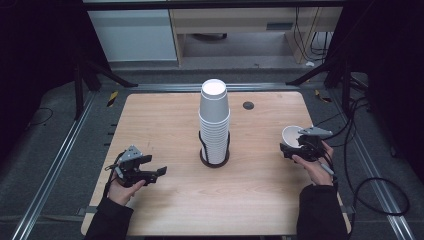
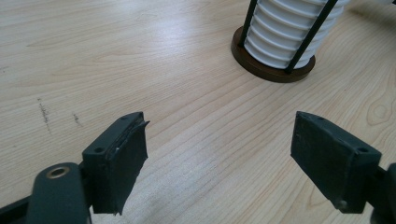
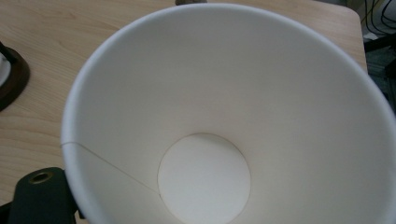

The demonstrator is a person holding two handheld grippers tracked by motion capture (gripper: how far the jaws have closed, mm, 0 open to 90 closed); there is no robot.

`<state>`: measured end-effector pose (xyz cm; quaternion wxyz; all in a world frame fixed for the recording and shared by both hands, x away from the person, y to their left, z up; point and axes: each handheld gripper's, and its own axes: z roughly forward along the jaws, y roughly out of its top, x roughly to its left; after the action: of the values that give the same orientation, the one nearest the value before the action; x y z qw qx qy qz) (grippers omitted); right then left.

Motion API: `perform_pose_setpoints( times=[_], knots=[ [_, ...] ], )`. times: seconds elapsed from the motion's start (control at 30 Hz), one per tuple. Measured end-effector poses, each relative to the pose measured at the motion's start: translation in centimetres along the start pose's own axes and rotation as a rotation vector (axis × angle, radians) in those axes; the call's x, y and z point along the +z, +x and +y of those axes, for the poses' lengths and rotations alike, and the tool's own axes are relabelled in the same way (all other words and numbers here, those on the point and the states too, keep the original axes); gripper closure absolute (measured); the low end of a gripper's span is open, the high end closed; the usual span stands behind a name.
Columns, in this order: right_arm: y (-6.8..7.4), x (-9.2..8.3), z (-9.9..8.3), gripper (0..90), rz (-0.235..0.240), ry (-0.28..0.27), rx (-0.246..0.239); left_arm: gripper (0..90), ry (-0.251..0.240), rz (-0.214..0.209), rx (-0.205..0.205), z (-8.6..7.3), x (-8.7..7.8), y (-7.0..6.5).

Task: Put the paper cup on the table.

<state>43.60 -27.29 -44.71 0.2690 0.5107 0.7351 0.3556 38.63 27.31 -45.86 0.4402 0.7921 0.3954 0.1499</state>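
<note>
The wooden table [image 1: 165, 120] carries everything. At its centre stands a tall stack of white paper cups [image 1: 214, 120], upside down, in a dark round-based holder [image 1: 214, 161] w/ thin upright rods (the left gripper view shows base and rods clearly). Near right, by the table's right edge, the right gripper [image 1: 299, 145] grips a single white cup [image 1: 291, 134]; in the right gripper view its open mouth faces the camera, base disc visible inside. Near left, the left gripper [image 1: 155, 173] hovers low over bare wood, well apart from the stack, its fingers [image 2: 119, 156] spread wide w/ nothing between them.
</note>
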Motion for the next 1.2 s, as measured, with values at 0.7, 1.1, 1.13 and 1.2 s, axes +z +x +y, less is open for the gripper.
perform_pose_setpoints(
  times=[0.7, 1.1, 1.13, 1.2],
  knots=[
    [-1.0, 2.0, -1.7, 12.8, -0.018, 0.079, -0.005, 18.1, 0.016, 0.002, 0.006, -0.2, 0.2, 0.0],
    [-0.8, 2.3, -2.1, 4.0, -0.006, 0.124, -0.01, 17.9, 0.015, -0.001, 0.008, -0.1, 0.1, 0.0],
    [-0.9, 2.3, -2.1, 3.6, -0.004, 0.124, -0.009, 17.9, 0.013, -0.001, 0.007, -0.1, 0.1, 0.0],
    [-0.8, 2.0, -2.1, 3.8, -0.01, 0.122, -0.003, 17.9, 0.013, 0.0, 0.004, -0.1, 0.1, 0.0]
  ],
)
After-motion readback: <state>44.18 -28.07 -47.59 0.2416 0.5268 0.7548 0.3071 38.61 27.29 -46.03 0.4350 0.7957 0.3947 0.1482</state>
